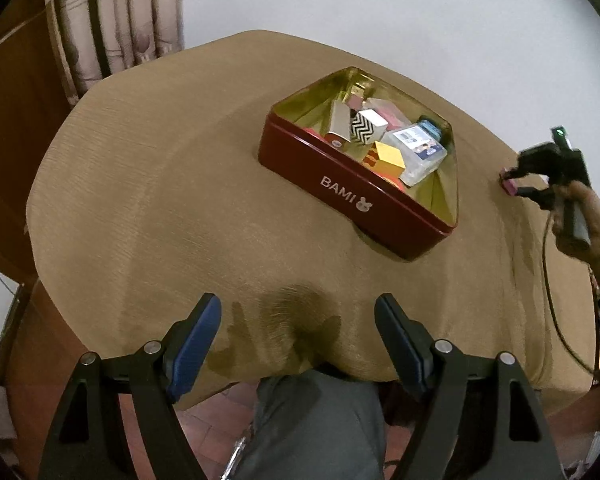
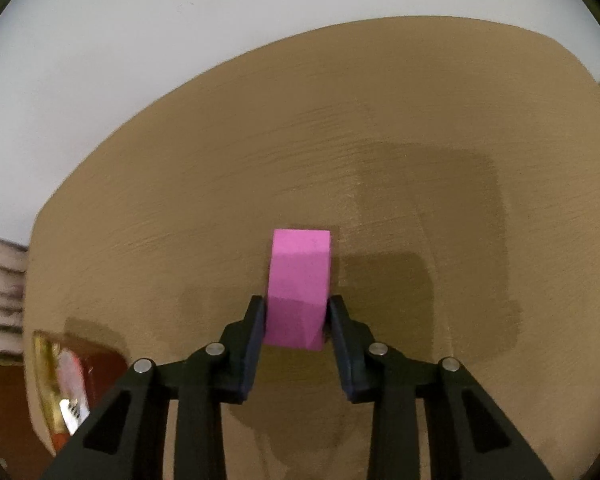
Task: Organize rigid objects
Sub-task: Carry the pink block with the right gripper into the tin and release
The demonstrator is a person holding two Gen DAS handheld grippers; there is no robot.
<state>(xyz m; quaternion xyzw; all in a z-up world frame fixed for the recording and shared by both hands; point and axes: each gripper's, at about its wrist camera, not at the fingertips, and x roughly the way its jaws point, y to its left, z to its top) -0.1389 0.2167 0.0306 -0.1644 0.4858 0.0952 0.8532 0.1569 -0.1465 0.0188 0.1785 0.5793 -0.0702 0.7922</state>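
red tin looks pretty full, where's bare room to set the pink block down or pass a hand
The red tin is crowded: small boxes are heaped across it, leaving only a gold strip along its left wall. The tablecloth is bare from the tin's left side to the table's left edge, and between the tin and the open left gripper. Around the pink block, clamped in the right gripper, the cloth is bare too.

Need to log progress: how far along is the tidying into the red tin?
Done: several small boxes already lie in the red tin. In hand: the right tool is shut on the pink block, still on the tablecloth. Left: carrying it to the tin.
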